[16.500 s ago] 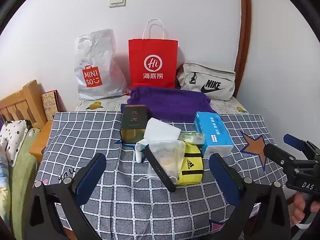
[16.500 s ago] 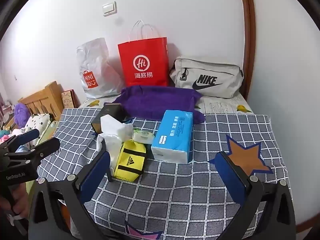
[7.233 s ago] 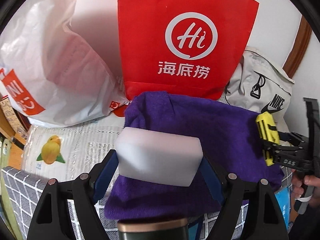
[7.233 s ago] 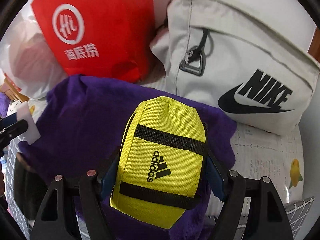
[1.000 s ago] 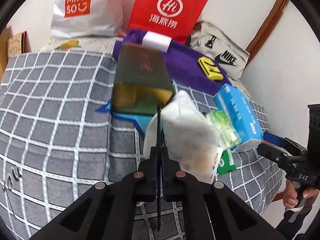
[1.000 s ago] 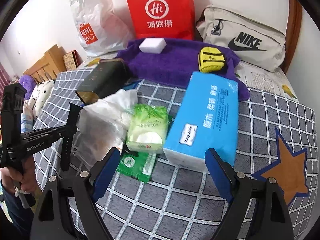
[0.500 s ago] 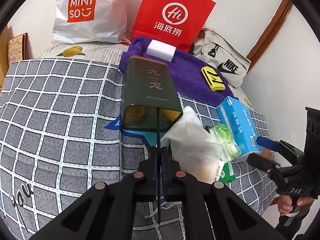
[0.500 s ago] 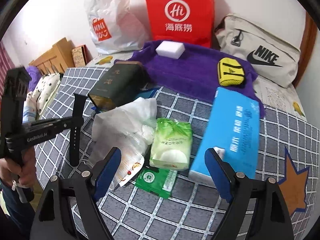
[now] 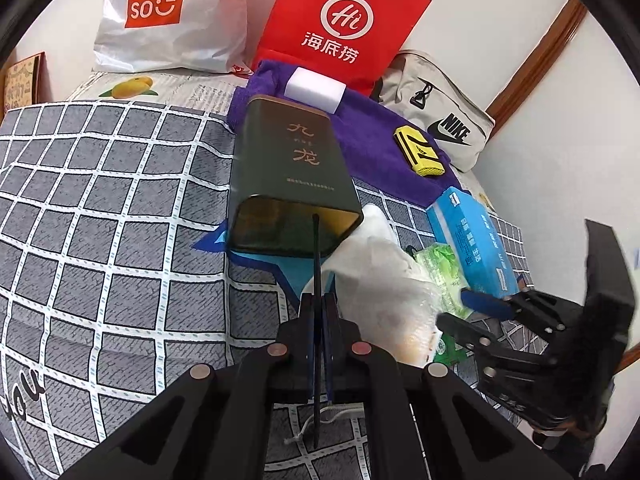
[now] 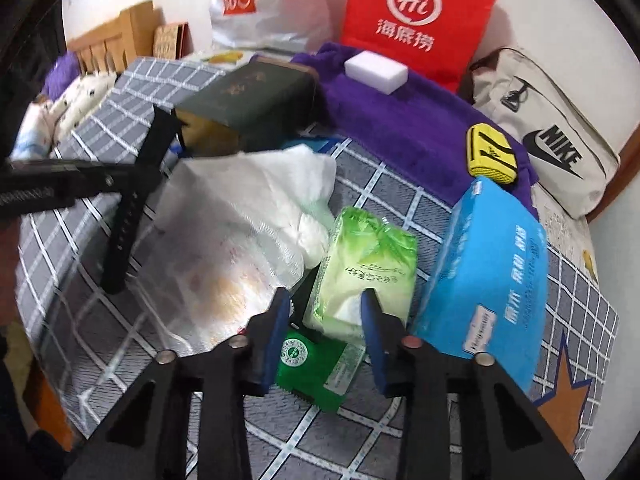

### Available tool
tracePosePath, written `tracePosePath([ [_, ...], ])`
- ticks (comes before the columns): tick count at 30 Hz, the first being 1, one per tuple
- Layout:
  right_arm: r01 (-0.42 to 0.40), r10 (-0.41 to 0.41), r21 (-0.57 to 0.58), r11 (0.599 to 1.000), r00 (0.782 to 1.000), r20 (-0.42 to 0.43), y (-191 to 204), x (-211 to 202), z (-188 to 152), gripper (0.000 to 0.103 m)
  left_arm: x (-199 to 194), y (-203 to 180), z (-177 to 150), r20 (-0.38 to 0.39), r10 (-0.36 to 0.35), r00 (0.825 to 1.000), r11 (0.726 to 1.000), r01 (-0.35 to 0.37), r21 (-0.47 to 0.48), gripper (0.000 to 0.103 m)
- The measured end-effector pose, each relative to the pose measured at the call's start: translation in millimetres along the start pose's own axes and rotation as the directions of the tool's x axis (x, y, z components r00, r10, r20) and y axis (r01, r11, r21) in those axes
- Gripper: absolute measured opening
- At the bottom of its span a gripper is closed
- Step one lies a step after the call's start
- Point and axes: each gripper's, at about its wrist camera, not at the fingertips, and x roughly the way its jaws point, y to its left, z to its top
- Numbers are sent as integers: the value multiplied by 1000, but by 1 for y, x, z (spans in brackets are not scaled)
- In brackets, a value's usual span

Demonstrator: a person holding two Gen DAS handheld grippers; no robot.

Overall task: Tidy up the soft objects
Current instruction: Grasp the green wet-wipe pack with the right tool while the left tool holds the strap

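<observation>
the right gripper (image 10: 325,312) hangs over the light green tissue pack (image 10: 362,266), jaws closing round its near end; squeeze gently and lift clear of the dark green sachet (image 10: 316,364) beneath. the left gripper (image 9: 319,304) is clamped on a black strap (image 9: 316,320), possibly a watch band. readable: "adidas" pouch (image 10: 492,154) on the purple towel (image 10: 404,120), "nike" bag (image 10: 552,136), "miniso" bag (image 9: 168,12)

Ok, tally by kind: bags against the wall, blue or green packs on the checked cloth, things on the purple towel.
Bags against the wall: 3 (white plastic bag, red paper bag, grey bag)
Packs: 3 (blue pack, light green pack, dark green sachet)
On the purple towel: 2 (white sponge, yellow pouch)
Total: 8
</observation>
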Motion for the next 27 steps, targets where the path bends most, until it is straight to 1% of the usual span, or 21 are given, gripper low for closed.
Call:
tracePosePath([
  [1, 20, -20, -9, 1000, 1000, -2, 1, 2, 0, 21, 0, 1, 0, 0, -2, 1000, 1000, 2, -4, 4],
  [2, 25, -25, -13, 1000, 1000, 12, 1, 2, -1, 21, 0, 1, 0, 0, -6, 1000, 1000, 6, -5, 4],
  [3, 16, -16, -11, 1000, 1000, 25, 0, 0, -1, 17, -1, 2, -1, 0, -9, 1000, 1000, 9, -5, 4],
  [5, -3, 3, -9, 1000, 999, 42, -2, -5, -2, 15, 0, 2, -2, -2, -13, 1000, 1000, 13, -3, 4],
  [11, -79, 76, 25, 997, 992, 96, -10, -38, -11, 13, 3, -1, -2, -6, -14, 1000, 1000, 14, 4, 4],
  [16, -115, 113, 16, 993, 990, 78, -6, -53, -32, 13, 3, -4, -3, -4, -9, 1000, 1000, 9, 6, 4],
  [20, -101, 101, 3, 995, 993, 57, -2, -50, -49, 14, 4, -3, -6, -5, -6, 1000, 1000, 6, 0, 4],
  [22, -80, 79, 7, 997, 995, 57, -3, -48, -54, 22, 5, -2, -7, -11, -1, 1000, 1000, 1, -1, 4],
  [23, -70, 69, 11, 997, 996, 54, -4, -47, -55, 33, 6, -3, -7, -15, 4, 1000, 1000, -4, 0, 4],
  [24, -46, 45, 21, 999, 998, 54, -6, -46, -56, 48, 7, -3, -8, -17, 8, 1000, 1000, -8, 0, 4],
  [26, -24, 21, 40, 999, 998, 67, -10, -47, -58, 60, 8, -4, -9, -21, 12, 1000, 1000, -12, 2, 4],
  [27, -28, 25, 50, 998, 997, 72, -12, -47, -58, 63, 8, -4, -9, -22, 13, 1000, 1000, -13, 1, 4],
])
